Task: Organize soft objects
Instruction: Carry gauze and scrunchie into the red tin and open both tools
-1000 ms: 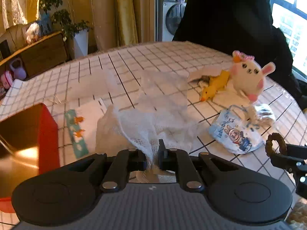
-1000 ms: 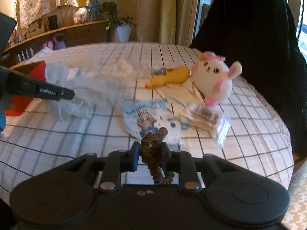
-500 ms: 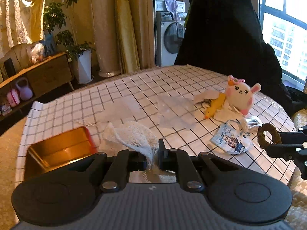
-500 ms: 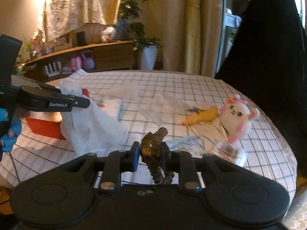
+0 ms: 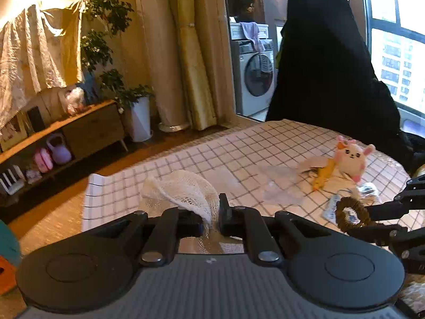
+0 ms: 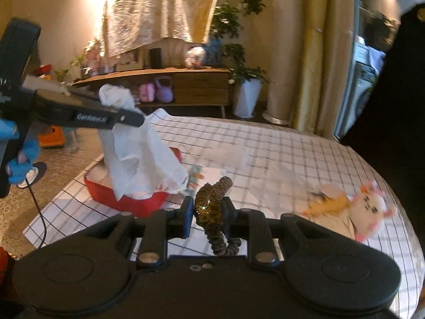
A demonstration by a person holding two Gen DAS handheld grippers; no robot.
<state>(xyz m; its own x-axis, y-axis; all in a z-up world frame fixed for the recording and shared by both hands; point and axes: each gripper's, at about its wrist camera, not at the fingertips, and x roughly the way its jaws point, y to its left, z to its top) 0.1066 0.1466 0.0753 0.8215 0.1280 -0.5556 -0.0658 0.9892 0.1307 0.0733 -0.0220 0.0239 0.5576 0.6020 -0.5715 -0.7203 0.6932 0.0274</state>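
Nearby, red box (image 6: pixel 127 202) under hanging white gauze (image 6: pixel 143 159).

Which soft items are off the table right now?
Two: the white mesh cloth, clamped in the left hand-held gripper, and the brown scrunchie in the right hand-held gripper. Plush bunny lies on the table.
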